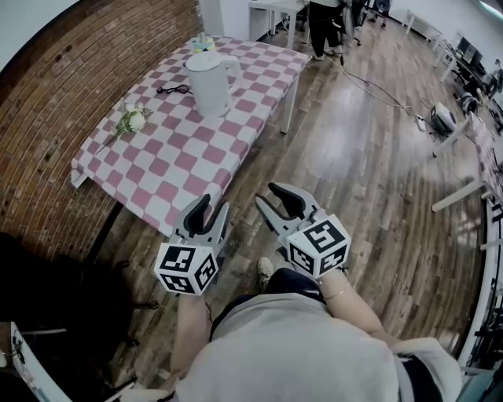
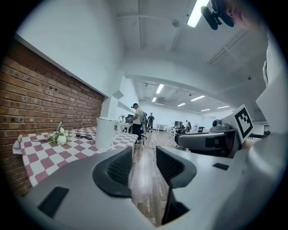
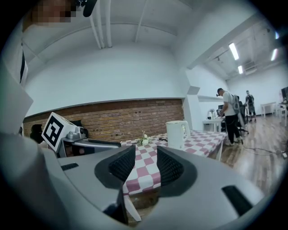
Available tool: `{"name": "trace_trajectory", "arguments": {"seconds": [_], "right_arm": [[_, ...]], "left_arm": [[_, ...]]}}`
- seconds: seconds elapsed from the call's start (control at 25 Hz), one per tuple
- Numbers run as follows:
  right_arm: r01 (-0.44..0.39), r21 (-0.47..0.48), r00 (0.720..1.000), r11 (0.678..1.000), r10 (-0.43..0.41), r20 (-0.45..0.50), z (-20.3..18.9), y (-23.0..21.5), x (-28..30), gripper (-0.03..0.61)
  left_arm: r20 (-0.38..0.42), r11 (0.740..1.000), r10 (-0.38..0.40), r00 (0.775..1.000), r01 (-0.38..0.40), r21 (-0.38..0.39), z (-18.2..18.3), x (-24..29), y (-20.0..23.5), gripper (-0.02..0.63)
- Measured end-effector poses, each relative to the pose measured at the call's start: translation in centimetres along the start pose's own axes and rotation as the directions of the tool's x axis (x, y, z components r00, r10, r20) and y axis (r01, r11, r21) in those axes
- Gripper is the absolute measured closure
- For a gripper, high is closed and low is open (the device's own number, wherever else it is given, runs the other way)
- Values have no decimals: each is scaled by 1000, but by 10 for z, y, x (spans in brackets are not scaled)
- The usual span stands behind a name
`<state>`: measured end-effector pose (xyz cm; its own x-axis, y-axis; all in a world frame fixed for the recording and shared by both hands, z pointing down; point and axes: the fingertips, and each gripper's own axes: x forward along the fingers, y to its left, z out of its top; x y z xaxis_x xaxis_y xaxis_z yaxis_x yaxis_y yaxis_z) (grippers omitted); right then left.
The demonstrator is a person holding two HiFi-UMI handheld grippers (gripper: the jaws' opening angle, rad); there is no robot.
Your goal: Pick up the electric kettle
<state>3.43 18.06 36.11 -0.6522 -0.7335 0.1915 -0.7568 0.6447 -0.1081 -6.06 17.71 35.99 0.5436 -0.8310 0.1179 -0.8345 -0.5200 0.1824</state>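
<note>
Far beyond the fingers of the left gripper (image 1: 209, 209), a small black thing (image 1: 173, 89) beside the electric kettle (image 1: 211, 82) is too small to identify. A pale object (image 1: 203, 41) behind the kettle is mostly hidden. The top edge cuts off the standing person (image 1: 324, 23).

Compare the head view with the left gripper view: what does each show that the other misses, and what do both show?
Only the head view: the marker cube on the left hand-held gripper, and the person's shoe on the wood floor.
Only the left gripper view: the ceiling lights, and that gripper's jaws standing apart with nothing between them.
Both: the white kettle upright on the checkered table, the flowers, the brick wall and the right hand-held gripper.
</note>
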Motion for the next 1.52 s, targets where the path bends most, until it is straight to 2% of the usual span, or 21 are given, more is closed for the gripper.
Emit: {"name": "trace_trajectory", "arguments": {"seconds": [0.24,0.4,0.64,0.88,1.04,1.32,1.52], "right_arm": [[-12,-13,1000,1000,12,4,11,-50,20,436],[-27,10,1000,1000,27,2,12,-70,29,436],[-38,51,999,998,38,4,5,-80,35,435],[-5,90,1000,996,3,15,-2,-95,37,433],[-25,120,999,993,22,24,3,-99,51,434],[-21,108,1000,994,20,2,3,-116,79,436],[-44,91,998,995,48,-46,1,-132,112,436]], "left_arm": [[-1,1000,18,1000,-18,18,8,53,7,453],[3,999,40,999,-40,19,14,70,7,453],[-40,998,61,997,-61,9,3,80,12,453],[-45,999,38,998,-37,8,2,95,14,453],[-45,1000,22,999,-22,2,3,106,21,453],[-27,1000,25,999,-25,-11,10,138,49,453],[-61,1000,9,998,-10,-22,7,167,71,453]]}}
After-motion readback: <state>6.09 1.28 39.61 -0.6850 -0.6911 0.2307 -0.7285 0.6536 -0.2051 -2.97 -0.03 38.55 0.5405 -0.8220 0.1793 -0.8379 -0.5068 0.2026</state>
